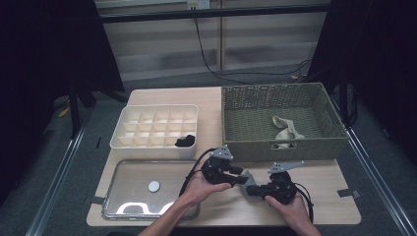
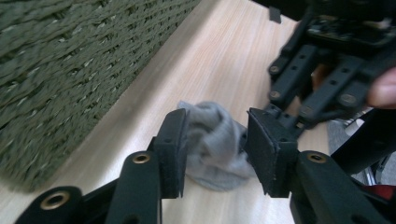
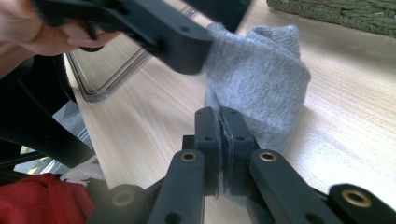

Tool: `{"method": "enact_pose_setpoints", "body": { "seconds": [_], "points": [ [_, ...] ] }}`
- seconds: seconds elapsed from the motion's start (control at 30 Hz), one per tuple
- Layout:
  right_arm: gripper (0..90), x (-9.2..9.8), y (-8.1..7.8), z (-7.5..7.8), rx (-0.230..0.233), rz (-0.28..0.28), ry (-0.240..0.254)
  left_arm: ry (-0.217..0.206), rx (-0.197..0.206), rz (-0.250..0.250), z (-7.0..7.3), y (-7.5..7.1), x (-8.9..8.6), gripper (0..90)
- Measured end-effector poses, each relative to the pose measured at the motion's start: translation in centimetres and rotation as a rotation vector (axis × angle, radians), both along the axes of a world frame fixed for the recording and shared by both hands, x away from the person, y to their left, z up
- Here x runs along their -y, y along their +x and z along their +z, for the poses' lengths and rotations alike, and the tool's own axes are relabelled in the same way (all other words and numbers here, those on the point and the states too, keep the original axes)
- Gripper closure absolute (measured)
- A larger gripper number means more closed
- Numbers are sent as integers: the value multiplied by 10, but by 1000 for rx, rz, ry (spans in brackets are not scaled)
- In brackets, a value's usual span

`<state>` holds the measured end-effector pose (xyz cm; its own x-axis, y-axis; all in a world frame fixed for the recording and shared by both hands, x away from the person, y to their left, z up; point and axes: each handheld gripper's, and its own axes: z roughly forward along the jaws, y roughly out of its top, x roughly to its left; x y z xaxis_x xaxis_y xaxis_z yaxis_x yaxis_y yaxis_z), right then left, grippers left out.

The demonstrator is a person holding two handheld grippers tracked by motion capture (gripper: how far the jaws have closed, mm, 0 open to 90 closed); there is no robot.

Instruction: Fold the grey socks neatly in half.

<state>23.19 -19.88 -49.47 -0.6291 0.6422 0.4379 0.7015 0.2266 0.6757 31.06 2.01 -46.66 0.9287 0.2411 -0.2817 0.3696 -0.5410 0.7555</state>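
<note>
Desk (image 1: 324, 196) carries a woven basket (image 1: 280, 142) at the far right with a beige sock (image 1: 286, 129) in it, a white divider box (image 1: 157, 125) at far left with a dark sock (image 1: 185, 141) in its near-right cell, and a clear tray (image 1: 128, 196) at the near left corner. Grey sock (image 3: 261, 88) lies bunched on the desk near the front edge, just before the basket, between both tools. Right hand-held gripper (image 3: 219, 121): jaws clamped tight on a fold of the grey sock. Left hand-held gripper (image 2: 215, 140): jaws partly apart, straddling the sock, pads not pressing. Judgement: sock is light, soft, limp, non-fragile; it will sag and unroll, so pinch a thick fold or the cuff. Right gripper view shows the pinched fabric; high view hides it behind the tools.
</note>
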Motion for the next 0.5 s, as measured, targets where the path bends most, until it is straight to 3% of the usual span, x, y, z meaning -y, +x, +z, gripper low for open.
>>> {"method": "enact_pose_setpoints", "body": {
  "seconds": [0.1, 0.2, 0.5],
  "points": [
    [865, 0, -1, 0, -1, 8, -5, 21, -11, 11, -5, 5, 5, 500],
    [865, 0, -1, 1, -3, 13, -12, 90, -36, 7, -16, 8, 10, 429],
    [848, 7, -2, 1, 7, 15, -34, 84, -74, 4, -25, 10, 11, 428]
  ]
}}
